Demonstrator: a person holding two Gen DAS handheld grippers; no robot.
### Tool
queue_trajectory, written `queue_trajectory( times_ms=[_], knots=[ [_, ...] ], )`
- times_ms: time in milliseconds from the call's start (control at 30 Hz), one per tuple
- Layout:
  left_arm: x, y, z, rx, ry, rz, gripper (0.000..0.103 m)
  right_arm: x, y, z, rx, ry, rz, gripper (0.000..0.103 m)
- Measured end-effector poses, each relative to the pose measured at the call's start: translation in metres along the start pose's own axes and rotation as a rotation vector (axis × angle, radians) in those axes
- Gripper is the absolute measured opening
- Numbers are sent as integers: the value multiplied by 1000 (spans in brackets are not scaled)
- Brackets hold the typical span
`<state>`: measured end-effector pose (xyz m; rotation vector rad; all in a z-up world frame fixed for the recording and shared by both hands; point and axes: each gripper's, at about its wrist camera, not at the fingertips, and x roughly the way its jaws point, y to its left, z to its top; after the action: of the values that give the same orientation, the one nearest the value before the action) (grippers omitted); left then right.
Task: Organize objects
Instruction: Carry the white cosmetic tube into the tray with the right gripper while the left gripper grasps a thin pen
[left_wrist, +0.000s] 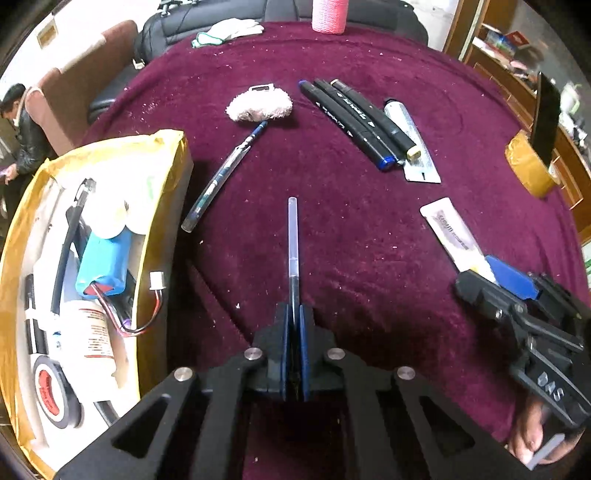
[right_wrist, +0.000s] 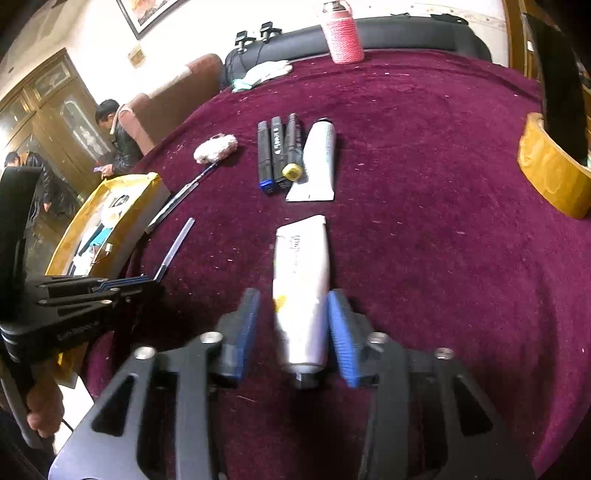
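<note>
On a maroon-clothed counter (left_wrist: 369, 229), the left tongs (left_wrist: 294, 321) pinch a clear pen (left_wrist: 293, 251); the right tongs (right_wrist: 293, 325) stand open around a white tube (right_wrist: 301, 288). Three markers (left_wrist: 354, 122) and another tube (left_wrist: 413, 144) already lie sorted together; one blue pen (left_wrist: 221, 173) remains loose beside the yellow box (left_wrist: 162, 155).

Maroon cloth (left_wrist: 369, 229), white-flecked; yellow box (left_wrist: 173, 147) at nine o'clock; black markers (left_wrist: 354, 122) at one; pink-ribbed cylinder (left_wrist: 328, 14) at twelve.

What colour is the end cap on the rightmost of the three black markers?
Yellow; the marker cap shows best in the right wrist view.
</note>
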<state>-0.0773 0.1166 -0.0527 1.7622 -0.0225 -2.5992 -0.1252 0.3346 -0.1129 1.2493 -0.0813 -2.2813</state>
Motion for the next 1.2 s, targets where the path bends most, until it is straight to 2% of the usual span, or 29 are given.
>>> queue_trajectory(
  times_ms=[67,100,167,233,300,400,467,533,633,767,900,1033,1200],
  knots=[
    [0,-10,-1,48,-27,55,3,3,8,3,-22,11,-31,50],
    [0,-12,-2,60,-39,74,3,5,10,3,-35,1,-50,47],
    [-1,-17,-6,78,-61,105,2,7,16,1,-63,-16,-130,32],
    [-6,-10,-9,35,-55,48,2,7,15,1,-53,-12,-130,32],
    [-14,-4,-15,4,-62,-47,2,3,11,0,-17,-7,-99,31],
    [-31,6,-29,-33,-83,-150,2,-1,7,-7,44,-2,15,31],
    [-41,14,-37,-52,-76,-191,2,-2,12,-12,75,3,61,31],
    [-54,23,-44,-54,-95,-201,2,-3,22,-13,96,0,114,31],
    [-70,40,-51,-74,-109,-220,2,-10,45,-10,62,-37,122,31],
    [-92,68,-64,-127,-137,-238,2,-11,75,-2,39,-28,189,31],
    [-112,101,-71,-189,-177,-226,2,-14,106,6,-19,-38,218,31],
    [-130,136,-79,-250,-215,-201,2,-11,137,17,-51,-16,307,31],
    [-133,175,-87,-338,-234,-159,2,-7,172,24,-103,-10,344,31]
  ],
)
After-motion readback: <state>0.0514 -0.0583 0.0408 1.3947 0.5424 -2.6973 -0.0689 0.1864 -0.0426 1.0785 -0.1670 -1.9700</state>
